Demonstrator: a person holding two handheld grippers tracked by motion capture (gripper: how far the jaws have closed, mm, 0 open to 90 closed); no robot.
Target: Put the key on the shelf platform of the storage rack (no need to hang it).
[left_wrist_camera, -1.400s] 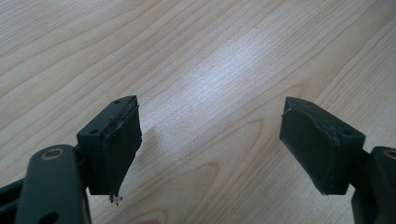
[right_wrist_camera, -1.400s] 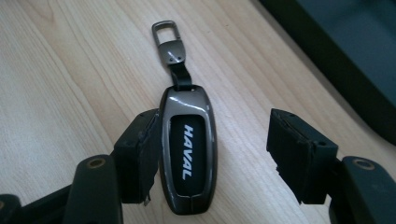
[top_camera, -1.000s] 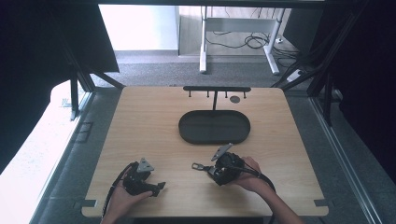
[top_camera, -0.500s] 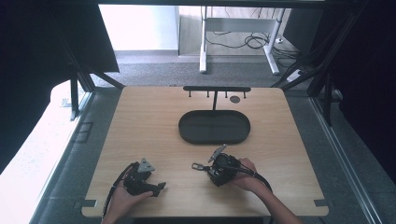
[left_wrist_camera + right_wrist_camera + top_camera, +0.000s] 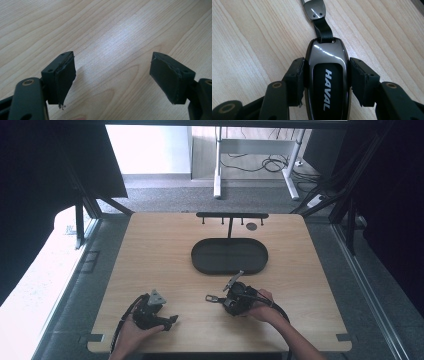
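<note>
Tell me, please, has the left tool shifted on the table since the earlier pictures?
No. The left tool lies at the same spot near the table's front edge, the same way left of the oval black tray, in every high view.

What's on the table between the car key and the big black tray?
Nothing. In the high view, only bare wood lies between the car key and the black tray.

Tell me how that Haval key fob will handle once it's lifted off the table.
The key fob has a glossy, rounded shell, so it may slip between the right gripper's pads, which have just closed on its sides. It looks rigid and small, probably light. Its strap and metal tab will likely dangle and swing.
</note>
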